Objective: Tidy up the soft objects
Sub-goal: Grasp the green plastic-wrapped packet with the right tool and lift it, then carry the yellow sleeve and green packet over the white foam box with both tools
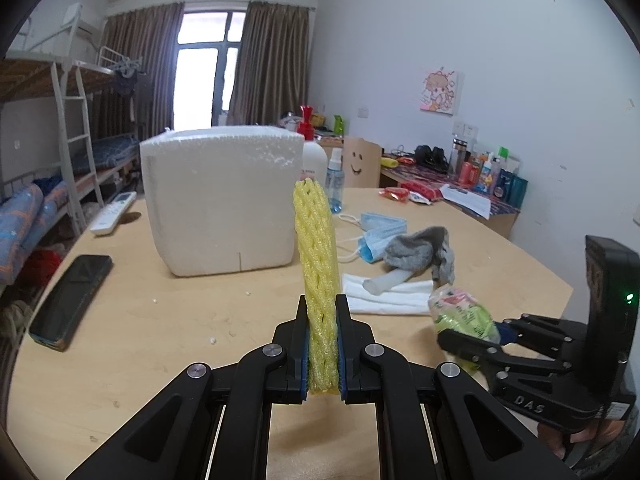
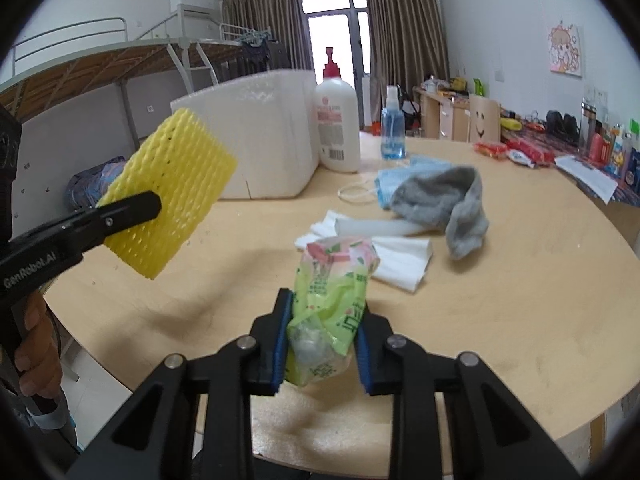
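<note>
My left gripper (image 1: 323, 312) is shut on a yellow foam net sleeve (image 1: 316, 256), held upright above the round wooden table (image 1: 160, 340); the sleeve also shows in the right wrist view (image 2: 168, 192). My right gripper (image 2: 324, 312) is shut on a green and pink tissue pack (image 2: 332, 292), also visible in the left wrist view (image 1: 460, 312). On the table lie a grey sock (image 2: 444, 196), blue face masks (image 2: 396, 184), white folded cloths (image 2: 396, 264) and a white tube (image 2: 376, 226). A white foam box (image 1: 220, 196) stands ahead.
A lotion bottle (image 2: 336, 124) and a blue spray bottle (image 2: 393, 128) stand by the box. A black phone (image 1: 72, 296) and a white remote (image 1: 114, 212) lie at the table's left. Bunk beds stand left, a cluttered desk (image 2: 560, 148) right.
</note>
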{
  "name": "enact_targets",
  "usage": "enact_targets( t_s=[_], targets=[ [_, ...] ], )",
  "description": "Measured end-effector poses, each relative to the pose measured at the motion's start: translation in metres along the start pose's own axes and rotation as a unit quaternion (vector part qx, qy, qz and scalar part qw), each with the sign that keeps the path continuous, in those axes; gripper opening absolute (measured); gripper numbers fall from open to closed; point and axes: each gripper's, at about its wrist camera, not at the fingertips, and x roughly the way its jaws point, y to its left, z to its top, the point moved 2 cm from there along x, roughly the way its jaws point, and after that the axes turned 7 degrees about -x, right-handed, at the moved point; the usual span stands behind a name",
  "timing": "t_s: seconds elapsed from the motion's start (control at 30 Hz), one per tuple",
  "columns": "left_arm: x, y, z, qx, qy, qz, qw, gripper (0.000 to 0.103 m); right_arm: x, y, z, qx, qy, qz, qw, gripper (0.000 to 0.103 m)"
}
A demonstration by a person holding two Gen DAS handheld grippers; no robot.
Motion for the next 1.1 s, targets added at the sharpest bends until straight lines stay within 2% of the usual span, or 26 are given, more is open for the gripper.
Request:
enact_targets(
  t_s=[0.3, 0.57, 1.1],
  targets=[
    [-0.015, -0.007, 0.016, -0.001, -0.034, 0.032, 0.9989, 0.011, -0.021, -0.007, 0.03, -0.03, -0.062, 0.012, 0.998, 0.03],
    [-0.024, -0.006, 0.026, -0.014, -0.05, 0.063, 0.9967, 0.011, -0.024, -0.011, 0.05, -0.053, -0.099, 0.046, 0.993, 0.028],
    [-0.048, -0.008, 0.057, -0.006, -0.092, 0.087, 0.992, 0.011, -0.035, -0.014, 0.09, -0.057, -0.134, 0.069, 0.987, 0.027]
  ],
)
